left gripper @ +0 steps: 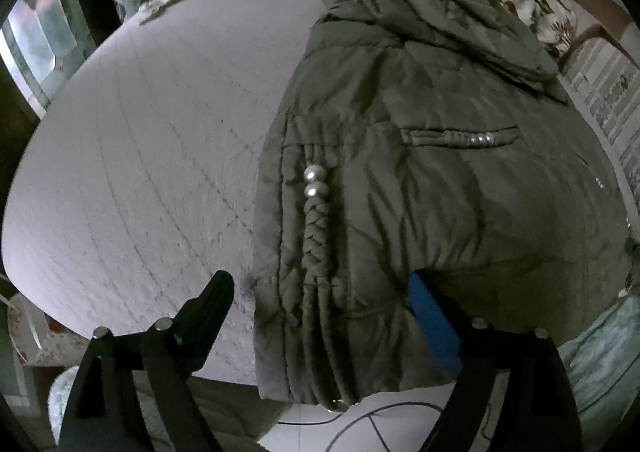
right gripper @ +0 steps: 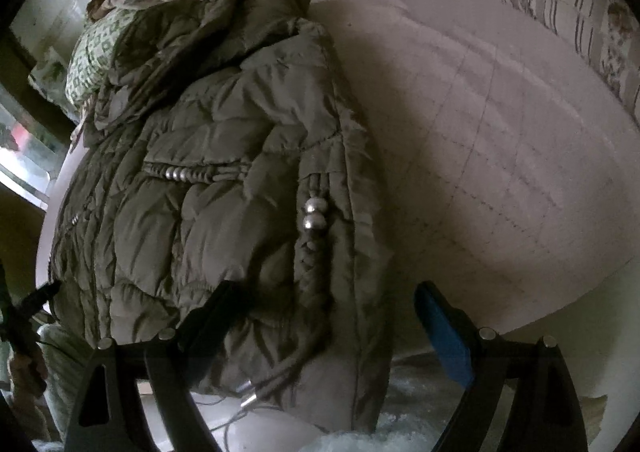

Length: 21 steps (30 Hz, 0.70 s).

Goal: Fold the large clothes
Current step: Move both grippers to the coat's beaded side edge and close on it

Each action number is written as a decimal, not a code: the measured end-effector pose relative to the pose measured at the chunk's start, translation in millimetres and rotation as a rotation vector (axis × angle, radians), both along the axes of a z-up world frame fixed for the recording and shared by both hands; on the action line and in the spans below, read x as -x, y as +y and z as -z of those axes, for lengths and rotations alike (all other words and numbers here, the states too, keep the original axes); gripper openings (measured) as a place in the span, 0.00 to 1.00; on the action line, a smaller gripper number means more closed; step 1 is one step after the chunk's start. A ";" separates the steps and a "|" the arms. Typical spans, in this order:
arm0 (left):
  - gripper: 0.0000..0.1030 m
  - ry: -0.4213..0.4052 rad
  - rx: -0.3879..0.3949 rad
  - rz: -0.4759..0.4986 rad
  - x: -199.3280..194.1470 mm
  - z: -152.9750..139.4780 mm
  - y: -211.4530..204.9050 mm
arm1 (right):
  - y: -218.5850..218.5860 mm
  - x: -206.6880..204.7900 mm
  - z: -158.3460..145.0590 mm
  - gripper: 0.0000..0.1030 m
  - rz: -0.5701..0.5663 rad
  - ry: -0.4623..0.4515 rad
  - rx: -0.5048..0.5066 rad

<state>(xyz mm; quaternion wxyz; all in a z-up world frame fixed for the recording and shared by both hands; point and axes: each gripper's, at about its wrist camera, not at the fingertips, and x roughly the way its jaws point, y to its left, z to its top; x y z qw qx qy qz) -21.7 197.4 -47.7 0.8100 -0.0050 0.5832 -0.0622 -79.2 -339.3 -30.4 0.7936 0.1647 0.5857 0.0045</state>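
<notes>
Olive padded jacket (left gripper: 420, 180) lay on pale table (left gripper: 140, 172), hem overhanging lower frame edge; left gripper (left gripper: 320, 316) and right gripper (right gripper: 324, 316) both spread wide, each straddling a hem corner, pinching nothing, presumably positioned for a fold

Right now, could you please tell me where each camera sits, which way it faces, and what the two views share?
Left wrist: on the left gripper, facing steeply down at the jacket's left edge and the pale board; open jaws show.
Right wrist: on the right gripper, facing steeply down at the jacket's right edge; open jaws show, the left gripper at the frame's left margin.
Shared: jacket, board, its silver beads.
</notes>
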 end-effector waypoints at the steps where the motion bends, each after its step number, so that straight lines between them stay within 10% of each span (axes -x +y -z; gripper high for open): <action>1: 0.88 0.008 0.013 -0.007 0.1 1.8 2.3 | -0.4 -0.4 1.3 0.89 0.003 0.002 -0.008; 21: 0.89 0.014 -0.032 0.052 -0.5 12.4 -31.8 | 2.6 -12.6 15.4 0.88 -0.003 0.013 -0.032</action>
